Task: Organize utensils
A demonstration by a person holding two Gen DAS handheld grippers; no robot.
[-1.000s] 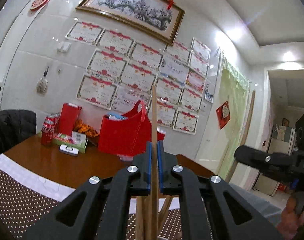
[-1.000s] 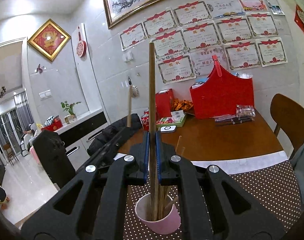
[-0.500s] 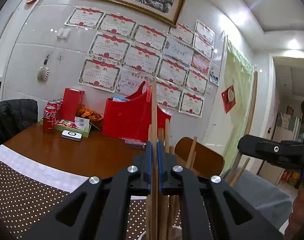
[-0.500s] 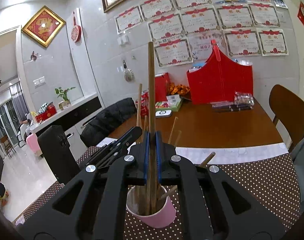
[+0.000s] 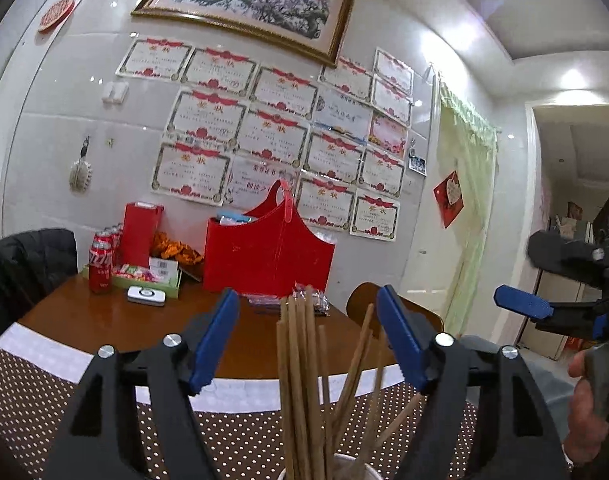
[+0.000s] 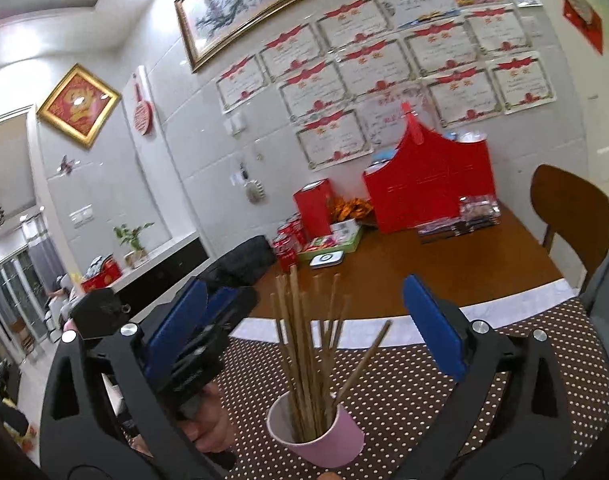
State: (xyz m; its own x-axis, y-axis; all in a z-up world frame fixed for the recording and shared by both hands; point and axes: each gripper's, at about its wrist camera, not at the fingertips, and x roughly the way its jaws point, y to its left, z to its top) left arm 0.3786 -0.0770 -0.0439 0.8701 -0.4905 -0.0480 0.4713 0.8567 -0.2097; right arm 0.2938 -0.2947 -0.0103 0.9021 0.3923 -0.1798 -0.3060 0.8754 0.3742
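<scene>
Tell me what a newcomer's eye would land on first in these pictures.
First, the bundle of chopsticks standing in the pink cup on the dotted cloth, between the open right gripper and open left gripper. Then the red bag at the table's back, under a wall of certificates.

Left claw (image 5: 307, 336) and right claw (image 6: 304, 332) now spread wide, both chopsticks (image 6: 304, 344) released into pink cup (image 6: 324, 436)

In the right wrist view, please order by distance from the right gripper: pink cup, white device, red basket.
From the right gripper:
1. pink cup, just below the fingers.
2. white device, mid-table, left.
3. red basket, by the wall.
</scene>
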